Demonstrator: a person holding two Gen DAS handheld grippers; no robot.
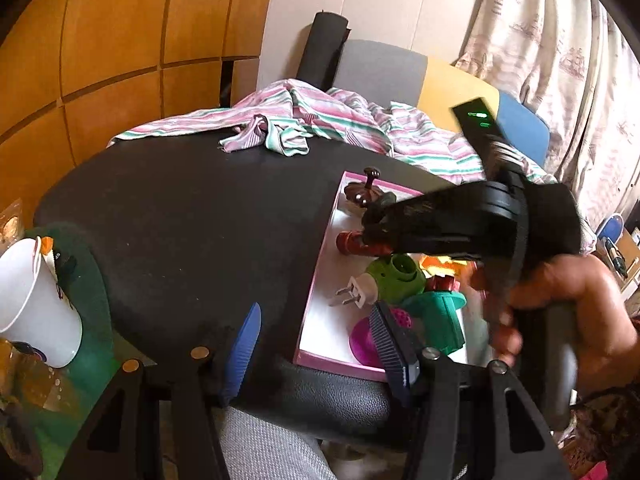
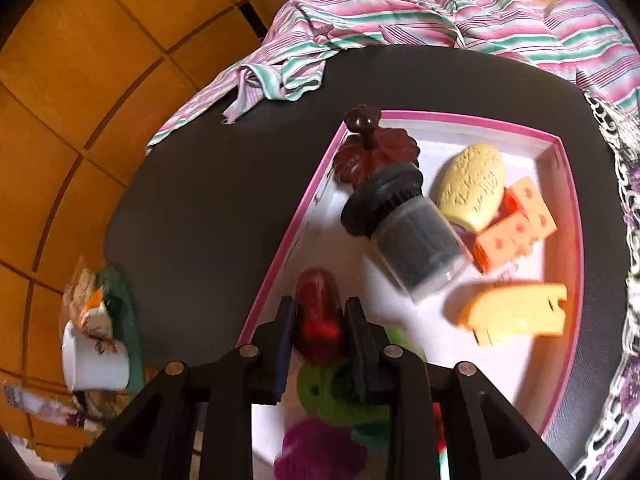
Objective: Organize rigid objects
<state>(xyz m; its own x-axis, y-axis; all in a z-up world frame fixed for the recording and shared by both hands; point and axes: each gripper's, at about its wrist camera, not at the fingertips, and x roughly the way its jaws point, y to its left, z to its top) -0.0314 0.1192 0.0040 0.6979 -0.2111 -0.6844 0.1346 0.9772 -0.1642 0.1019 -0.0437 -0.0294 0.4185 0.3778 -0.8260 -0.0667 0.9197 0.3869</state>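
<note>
Our right gripper (image 2: 318, 330) reaches down into the pink-rimmed tray (image 2: 568, 216), and a dark red cylinder (image 2: 318, 312) lies between its two fingers, which stand narrowly parted. Blur keeps us from telling whether the pads press on the cylinder or have just let go of it. Just ahead of those fingertips a clear jar with a black lid (image 2: 404, 232) lies tilted, with a brown flower-shaped piece (image 2: 376, 152) beyond it at the tray's far left corner. Ahead and to the right sit a cream oval block (image 2: 474, 184), orange blocks (image 2: 516, 224) and a yellow comb-like piece (image 2: 516, 312). A green toy (image 2: 340, 392) shows just behind the fingertips.

Our left gripper (image 1: 316, 344) hovers about half open, holding nothing, one blue finger (image 1: 244, 352) over the black table (image 1: 192, 208) and the other over the tray's near edge. Beyond the tray lies a striped cloth (image 1: 312, 116). A white mug (image 1: 36, 300) stands well off to the left of the fingers.
</note>
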